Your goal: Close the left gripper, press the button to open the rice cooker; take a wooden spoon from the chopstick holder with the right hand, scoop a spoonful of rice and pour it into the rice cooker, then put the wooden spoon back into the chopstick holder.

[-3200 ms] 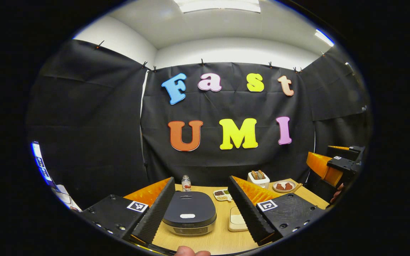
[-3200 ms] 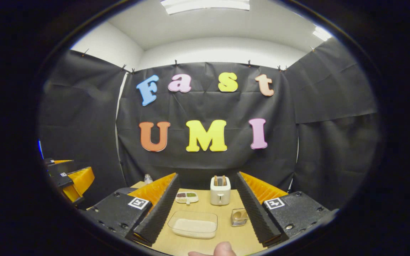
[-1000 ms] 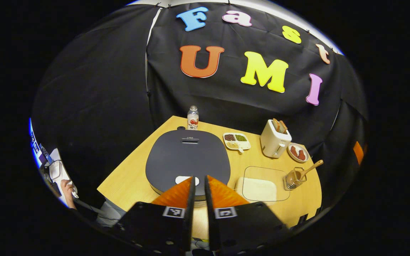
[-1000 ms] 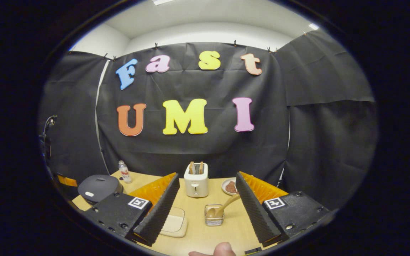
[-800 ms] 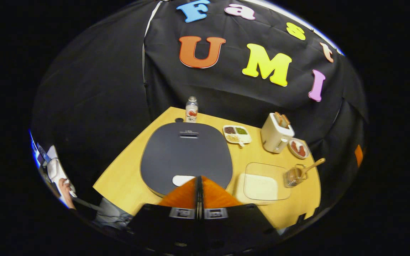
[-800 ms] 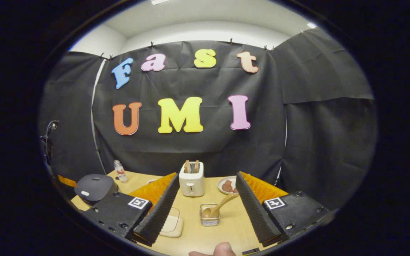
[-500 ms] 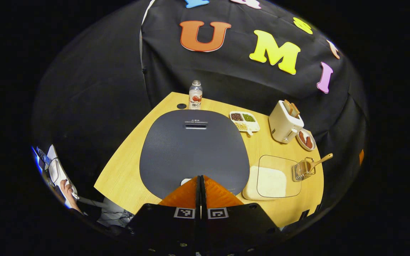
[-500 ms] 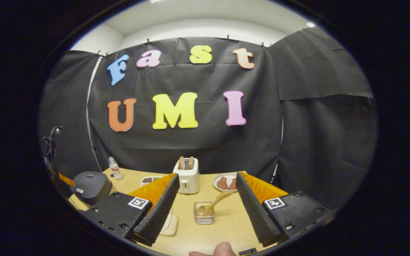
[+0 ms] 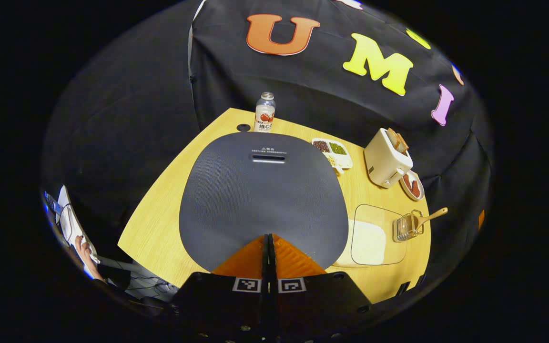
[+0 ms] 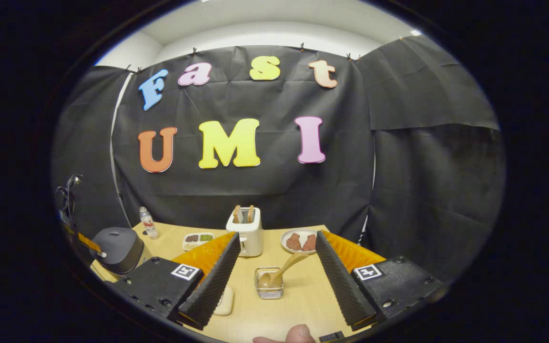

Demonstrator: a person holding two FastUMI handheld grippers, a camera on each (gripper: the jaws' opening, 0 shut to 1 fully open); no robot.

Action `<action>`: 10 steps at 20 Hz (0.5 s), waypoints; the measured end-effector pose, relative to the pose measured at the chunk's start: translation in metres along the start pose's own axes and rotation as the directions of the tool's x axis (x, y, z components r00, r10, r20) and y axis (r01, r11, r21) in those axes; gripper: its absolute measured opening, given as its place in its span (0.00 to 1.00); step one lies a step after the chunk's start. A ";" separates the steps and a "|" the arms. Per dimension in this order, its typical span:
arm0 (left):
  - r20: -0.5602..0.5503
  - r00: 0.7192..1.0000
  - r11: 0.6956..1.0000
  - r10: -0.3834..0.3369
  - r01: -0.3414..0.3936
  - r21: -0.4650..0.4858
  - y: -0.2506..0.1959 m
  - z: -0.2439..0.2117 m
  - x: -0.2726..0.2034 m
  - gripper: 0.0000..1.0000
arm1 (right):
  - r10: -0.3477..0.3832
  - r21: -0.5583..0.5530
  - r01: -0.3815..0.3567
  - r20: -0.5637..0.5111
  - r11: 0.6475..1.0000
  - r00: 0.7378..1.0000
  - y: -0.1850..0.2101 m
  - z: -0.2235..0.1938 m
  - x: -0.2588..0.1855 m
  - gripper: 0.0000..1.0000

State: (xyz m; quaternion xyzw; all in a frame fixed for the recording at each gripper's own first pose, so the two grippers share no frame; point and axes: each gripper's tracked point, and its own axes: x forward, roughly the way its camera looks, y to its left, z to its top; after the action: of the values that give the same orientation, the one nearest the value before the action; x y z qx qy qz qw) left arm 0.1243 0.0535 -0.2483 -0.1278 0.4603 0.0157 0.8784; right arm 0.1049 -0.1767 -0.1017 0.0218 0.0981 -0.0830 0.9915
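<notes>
Two grippers are at work, and the first step is in hand. From left to right in the left gripper view: the dark grey rounded rice cooker (image 9: pixel 262 195) sits on the light wooden bench (image 9: pixel 160 224), lid still down; the left gripper (image 9: pixel 269 244) has its fingers pressed together with nothing between, tips low over the lid's near edge. The button is hidden under them, so probably they are on it, but I cannot be sure. Next move, I judge, is a firm push down until the lid springs up. Further right lie the clear shallow tray of white rice (image 9: pixel 372 236) and the wire chopstick holder (image 9: pixel 405 227).

The right gripper view adds this: the right gripper (image 10: pixel 277 264), fingers wide and empty, faces the pale wooden spoon (image 10: pixel 281 272) leaning in that holder.
</notes>
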 end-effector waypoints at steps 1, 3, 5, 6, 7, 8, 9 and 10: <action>-0.008 1.000 1.000 0.004 -0.004 -0.012 -0.002 -0.004 0.001 0.00 | 0.005 0.003 -0.005 0.000 1.000 1.000 0.003 0.000 0.001 1.00; -0.007 1.000 1.000 0.016 -0.016 -0.002 -0.003 -0.006 0.002 0.00 | 0.014 0.004 -0.014 -0.007 1.000 1.000 0.010 -0.004 0.001 1.00; 0.002 1.000 0.999 0.028 -0.028 0.016 -0.001 -0.011 0.003 0.00 | 0.031 0.007 -0.031 -0.014 1.000 0.999 0.018 -0.007 -0.001 1.00; 0.025 0.999 0.999 0.028 -0.028 0.016 -0.001 -0.009 0.001 0.00 | 0.037 0.006 -0.037 -0.009 0.999 0.999 0.020 -0.006 -0.003 1.00; 0.042 0.999 1.000 0.025 -0.025 0.002 -0.002 -0.007 0.001 0.00 | 0.042 0.005 -0.042 -0.002 0.999 0.999 0.021 -0.004 -0.005 1.00; 0.066 0.998 1.000 0.022 -0.021 -0.014 -0.003 -0.004 0.000 0.00 | 0.046 0.008 -0.046 0.008 0.999 0.999 0.020 -0.001 -0.006 1.00; 0.087 0.996 1.000 0.019 -0.017 -0.022 -0.003 -0.005 -0.002 0.00 | 0.050 0.014 -0.050 0.012 0.999 0.999 0.020 0.001 -0.007 1.00; 0.108 0.994 0.999 0.019 -0.016 -0.028 -0.003 -0.003 -0.003 0.00 | 0.054 0.016 -0.054 0.007 0.998 0.999 0.021 -0.001 -0.007 1.00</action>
State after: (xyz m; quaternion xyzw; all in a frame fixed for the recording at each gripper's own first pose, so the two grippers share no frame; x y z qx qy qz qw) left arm 0.1199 0.0505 -0.2469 -0.1345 0.4129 0.0367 0.9000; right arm 0.1015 -0.1551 -0.1009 0.0323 0.0934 -0.0571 0.9935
